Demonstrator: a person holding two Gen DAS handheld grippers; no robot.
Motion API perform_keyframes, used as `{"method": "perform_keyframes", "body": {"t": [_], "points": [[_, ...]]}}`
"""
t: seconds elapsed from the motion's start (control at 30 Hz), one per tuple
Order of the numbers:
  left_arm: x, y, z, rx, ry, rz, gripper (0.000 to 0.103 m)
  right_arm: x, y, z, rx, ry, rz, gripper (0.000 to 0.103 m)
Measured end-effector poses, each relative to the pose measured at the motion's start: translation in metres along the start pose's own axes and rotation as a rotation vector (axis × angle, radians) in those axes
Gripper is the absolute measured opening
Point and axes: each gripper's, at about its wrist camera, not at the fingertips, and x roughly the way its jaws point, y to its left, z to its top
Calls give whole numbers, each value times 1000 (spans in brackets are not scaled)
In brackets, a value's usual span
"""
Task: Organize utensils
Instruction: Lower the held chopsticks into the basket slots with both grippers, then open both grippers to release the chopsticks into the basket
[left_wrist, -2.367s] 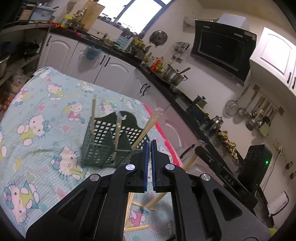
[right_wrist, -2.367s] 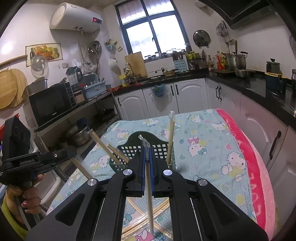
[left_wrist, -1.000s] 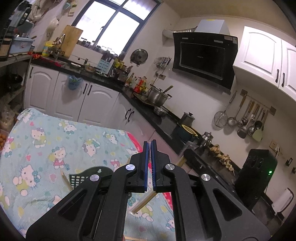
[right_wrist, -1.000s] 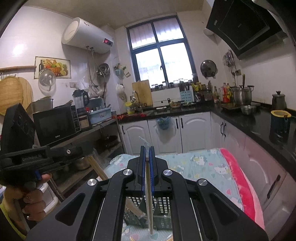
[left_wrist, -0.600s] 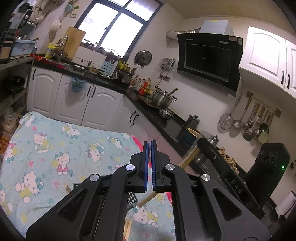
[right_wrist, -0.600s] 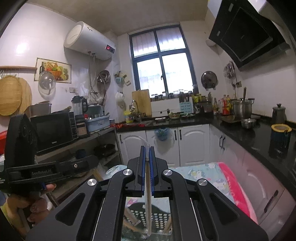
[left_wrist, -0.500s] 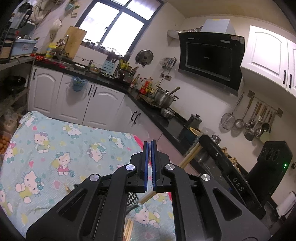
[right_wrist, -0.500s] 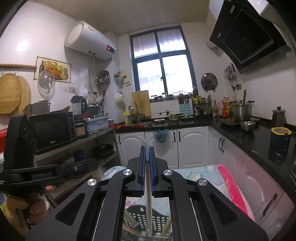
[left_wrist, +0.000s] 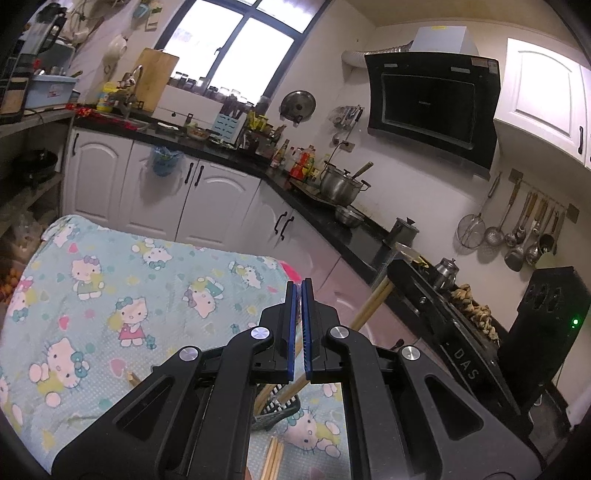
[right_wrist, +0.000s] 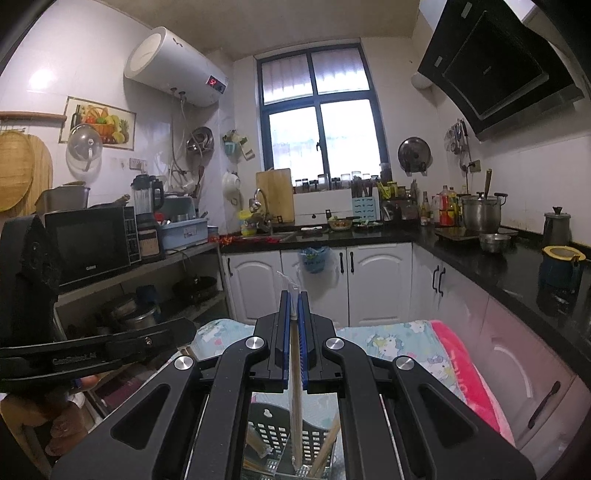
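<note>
Wooden chopstick (right_wrist: 294, 413) is pinched in the right gripper (right_wrist: 294, 306), now lifted above the green plastic basket (right_wrist: 284, 439), ready to drop in. Left gripper (left_wrist: 298, 295) is closed, empty.

A home kitchen: range hood (left_wrist: 428, 99) at one o'clock, ladles (left_wrist: 517, 236) hung at three, window (right_wrist: 319, 122) at twelve over black countertop (right_wrist: 476, 254) and white cabinets (right_wrist: 376, 284)
</note>
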Motion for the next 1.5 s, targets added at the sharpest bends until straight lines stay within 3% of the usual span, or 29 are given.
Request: {"method": "perform_keyframes", "body": {"t": [0.67,0.73,0.77,0.83,0.87,0.93,1.1,1.17,1.27,1.5], "points": [[18,24,-31,-32,53,45,1,26,-13,-39,47,74,-38,5],[17,27,-33,-38,55,62,2,28,-13,-43,51,92,-33,10],[16,26,-34,-41,55,65,5,28,-13,-45,51,98,-37,23],[12,28,-36,-44,52,78,20,26,-14,-48,60,99,-40,35],[10,29,-36,-43,49,83,28,24,-15,-49,67,99,-38,35],[4,29,-36,-39,36,92,34,22,-16,-50,74,106,-39,37],[-17,29,-31,-33,-16,128,80,12,-20,-53,97,119,-44,50],[-26,31,-29,-40,-38,141,90,7,-21,-54,102,126,-45,53],[-36,35,-28,-59,-50,151,92,-1,-22,-56,112,132,-41,60],[-50,45,-35,-98,-42,164,92,-15,-19,-59,111,135,-28,63]]}}
